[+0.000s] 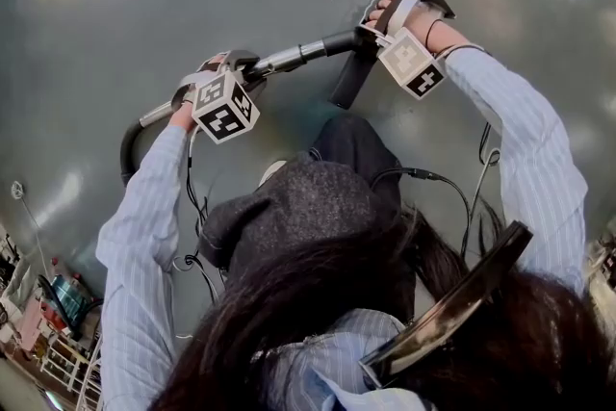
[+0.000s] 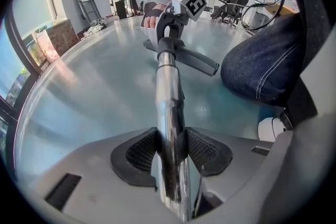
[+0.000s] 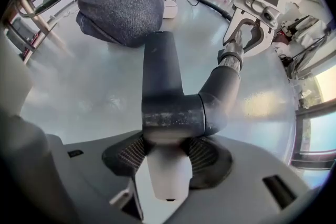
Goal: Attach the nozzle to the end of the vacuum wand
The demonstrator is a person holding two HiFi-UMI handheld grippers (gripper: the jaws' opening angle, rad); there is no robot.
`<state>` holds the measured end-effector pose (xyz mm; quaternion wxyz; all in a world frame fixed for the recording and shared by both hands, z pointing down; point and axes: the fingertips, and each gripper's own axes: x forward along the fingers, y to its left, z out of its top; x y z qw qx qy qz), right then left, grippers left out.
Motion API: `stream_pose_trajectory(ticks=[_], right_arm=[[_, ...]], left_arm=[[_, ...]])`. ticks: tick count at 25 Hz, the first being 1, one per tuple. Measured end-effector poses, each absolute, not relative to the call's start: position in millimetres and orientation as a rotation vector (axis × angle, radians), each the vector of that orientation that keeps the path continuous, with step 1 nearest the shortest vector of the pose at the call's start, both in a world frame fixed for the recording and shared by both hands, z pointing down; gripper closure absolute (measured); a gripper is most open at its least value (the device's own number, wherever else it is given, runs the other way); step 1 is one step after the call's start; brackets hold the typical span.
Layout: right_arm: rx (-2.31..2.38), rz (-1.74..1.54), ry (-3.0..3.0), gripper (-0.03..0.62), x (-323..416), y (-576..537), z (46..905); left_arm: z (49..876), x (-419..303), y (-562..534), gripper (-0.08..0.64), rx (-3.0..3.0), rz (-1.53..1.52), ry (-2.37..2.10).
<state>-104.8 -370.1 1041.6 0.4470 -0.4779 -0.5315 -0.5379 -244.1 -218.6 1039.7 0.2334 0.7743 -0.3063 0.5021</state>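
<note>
A chrome vacuum wand (image 1: pixel 289 58) runs across the head view between both hands, held above the floor. My left gripper (image 1: pixel 239 70) is shut on it; in the left gripper view the wand (image 2: pixel 169 97) passes between the pads (image 2: pixel 143 152) and away from the camera. At its far end sits the dark nozzle (image 2: pixel 191 59), whose angled neck (image 3: pixel 226 86) meets the wand's end (image 3: pixel 231 54). My right gripper (image 1: pixel 373 34) points down and is shut on the nozzle's collar (image 3: pixel 170 115). The nozzle's long flat body (image 3: pixel 160 65) points toward the person's legs.
A black hose (image 1: pixel 125 154) curves off the wand's left end. Cables (image 1: pixel 452 183) trail from both grippers. The person's knee (image 2: pixel 262 65) and white shoe (image 2: pixel 270 128) are close by. A cart (image 1: pixel 58 342) stands at lower left, a stool (image 3: pixel 29 8) beside the legs.
</note>
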Motion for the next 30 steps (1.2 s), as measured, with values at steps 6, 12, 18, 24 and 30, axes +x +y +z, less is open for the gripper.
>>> stream_pose_trajectory(ticks=[6, 12, 18, 24, 30], right_arm=[[-1.138, -1.297, -1.266, 0.364, -104, -371, 1053], [-1.028, -1.099, -1.323, 0.352, -98, -366, 1072], [-0.971, -0.974, -1.317, 0.331, -95, -376, 1063], [-0.775, -0.695, -1.485, 0.328, -86, -401, 1030], [-0.433, -0.249, -1.824, 0.330, -78, -400, 985]], left_arm=[[1042, -245, -218, 0.388, 2.111, 1.357, -0.860], [1059, -244, -217, 0.388, 2.091, 1.307, -0.902], [1054, -246, -214, 0.388, 2.144, 1.380, -0.958], [1035, -260, -208, 0.388, 2.076, 1.231, -1.027], [987, -300, -215, 0.388, 1.984, 1.000, -1.256]])
